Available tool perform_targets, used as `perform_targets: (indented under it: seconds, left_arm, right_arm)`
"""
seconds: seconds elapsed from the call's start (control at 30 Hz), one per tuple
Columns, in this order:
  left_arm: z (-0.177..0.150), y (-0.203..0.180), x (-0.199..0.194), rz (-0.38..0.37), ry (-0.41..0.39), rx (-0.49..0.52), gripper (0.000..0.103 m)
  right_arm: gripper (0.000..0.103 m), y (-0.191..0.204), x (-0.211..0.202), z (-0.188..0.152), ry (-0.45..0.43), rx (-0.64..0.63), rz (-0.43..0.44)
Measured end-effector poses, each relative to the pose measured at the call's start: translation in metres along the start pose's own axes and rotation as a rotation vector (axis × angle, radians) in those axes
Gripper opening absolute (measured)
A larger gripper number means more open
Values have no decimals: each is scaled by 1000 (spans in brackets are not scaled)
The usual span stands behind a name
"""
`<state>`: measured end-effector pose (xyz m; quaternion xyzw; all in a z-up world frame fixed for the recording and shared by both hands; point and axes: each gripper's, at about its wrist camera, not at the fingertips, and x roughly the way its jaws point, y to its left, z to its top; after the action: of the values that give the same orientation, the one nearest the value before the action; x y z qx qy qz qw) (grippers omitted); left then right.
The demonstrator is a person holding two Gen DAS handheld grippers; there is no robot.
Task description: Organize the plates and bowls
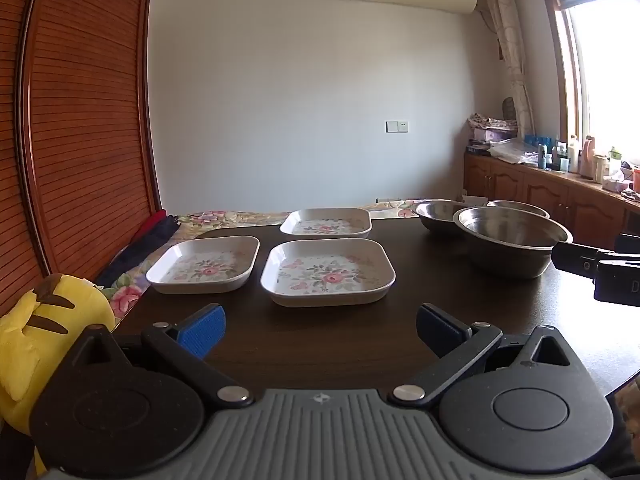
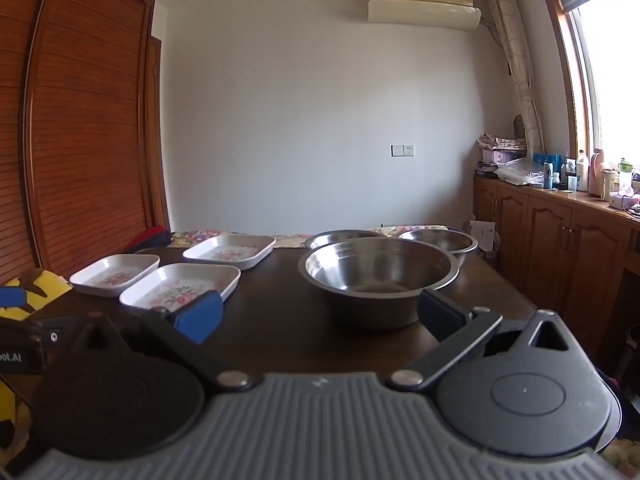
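We are holding the left gripper (image 1: 320, 330) low over the near edge of the dark wooden bench (image 1: 320, 344), its blue-padded fingers spread wide and gripping nothing. Ahead of it three square floral plates are lying flat and apart from one another: the nearest plate (image 1: 328, 272) straight in front, the left plate (image 1: 204, 264) beside it, and the far plate (image 1: 326, 222) behind them near the back edge.

We are keeping the right gripper (image 2: 320, 314) spread as well, empty, pointing at the large steel bowl (image 2: 378, 276) that is standing just beyond its fingertips. Two more steel bowls are sitting behind it, the back left bowl (image 2: 340, 237) and the back right bowl (image 2: 440, 240); the big bowl is hiding much of both, so we cannot tell whether they are touching it.

From the left wrist view the right gripper is poking in at the right edge, close to the large bowl's rim. A yellow plush toy (image 1: 44, 336) is leaning at the bench's left corner, beside a flowered bedspread (image 1: 128, 292) and a slatted wooden wardrobe (image 1: 80, 120). Along the window a wooden cabinet (image 2: 560, 240) is carrying bottles and clutter, and an air conditioner (image 2: 424, 0) is hanging on the far wall.
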<state>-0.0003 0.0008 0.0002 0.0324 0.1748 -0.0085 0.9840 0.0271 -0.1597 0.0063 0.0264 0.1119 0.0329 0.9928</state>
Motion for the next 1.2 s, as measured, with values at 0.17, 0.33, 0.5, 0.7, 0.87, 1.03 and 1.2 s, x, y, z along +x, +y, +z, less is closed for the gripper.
perform_targets:
  seconds: [0.17,0.33,0.5,0.7,0.87,1.03,1.2]
  left_arm:
    - [0,-1,0,3,-1,3,103]
    - [1,0,-1,4,-1,4,103]
    - [2,1,-3,4,-1,6,103]
    - [2,0,-3,5,-2,6,103]
    - [2,1,-3,5,-3,7,103]
    - [2,2,-2,4,-1,8,103]
    - [2,3,-2,2,1,10,103]
  right_arm:
    - [103,0,0,0,1,-2,5]
    - [103,-2,0,-1,4,7,8]
    - [103,-2,3,-2,5,7,6]
    - [103,-4,1,-2,10,0,3]
    - [103,-4,1,-3,11,2,0]
    - [103,-5,0,-3,13,2,0]
    - [103,-6,-1,-3,15,4,2]
